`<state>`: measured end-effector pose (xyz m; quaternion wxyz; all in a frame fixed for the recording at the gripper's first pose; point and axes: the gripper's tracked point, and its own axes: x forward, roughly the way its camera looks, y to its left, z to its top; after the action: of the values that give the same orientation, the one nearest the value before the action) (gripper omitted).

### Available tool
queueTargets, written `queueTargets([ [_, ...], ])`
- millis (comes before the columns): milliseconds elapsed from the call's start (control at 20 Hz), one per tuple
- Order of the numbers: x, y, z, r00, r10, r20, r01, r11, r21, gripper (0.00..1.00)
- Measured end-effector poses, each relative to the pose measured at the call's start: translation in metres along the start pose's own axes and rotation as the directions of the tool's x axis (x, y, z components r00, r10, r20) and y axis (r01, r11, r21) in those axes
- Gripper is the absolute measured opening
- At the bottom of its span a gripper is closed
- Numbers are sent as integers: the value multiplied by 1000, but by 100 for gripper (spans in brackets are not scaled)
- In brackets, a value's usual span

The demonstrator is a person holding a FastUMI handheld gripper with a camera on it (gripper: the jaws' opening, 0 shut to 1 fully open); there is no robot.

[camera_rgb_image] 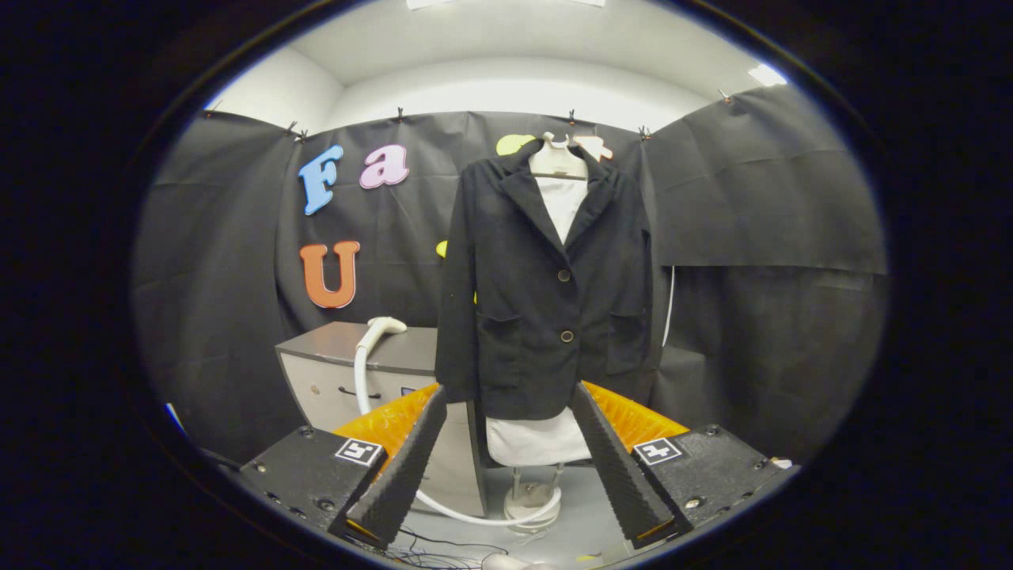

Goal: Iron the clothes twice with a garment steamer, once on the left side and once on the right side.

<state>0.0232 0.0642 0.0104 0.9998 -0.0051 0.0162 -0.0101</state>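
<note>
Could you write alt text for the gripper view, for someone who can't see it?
A dark jacket hangs on a stand straight beyond the open gripper, which holds nothing. To the jacket's left, a white steamer head rests on a grey cabinet, its hose trailing to the floor.

A grey cabinet (pixel 340 348) stands beyond the claw's (pixel 510 467) spread fingers, off toward the left one. The steamer head (pixel 383 325) rests on its top, the hose (pixel 362 380) trailing down to the floor (pixel 570 514).

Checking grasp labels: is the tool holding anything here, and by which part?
Nothing is held. The tool is open, fingers apart and empty; the steamer rests on the cabinet beyond them, beside the jacket.
</note>
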Motion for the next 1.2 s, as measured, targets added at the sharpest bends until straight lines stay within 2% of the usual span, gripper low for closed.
queueTargets([
  [700, 2, -4, -7, 1000, 1, -19, -1, 1000, -15, 100],
  [1200, 15, 15, -7, 998, 46, -33, -46, 999, -10, 100],
])
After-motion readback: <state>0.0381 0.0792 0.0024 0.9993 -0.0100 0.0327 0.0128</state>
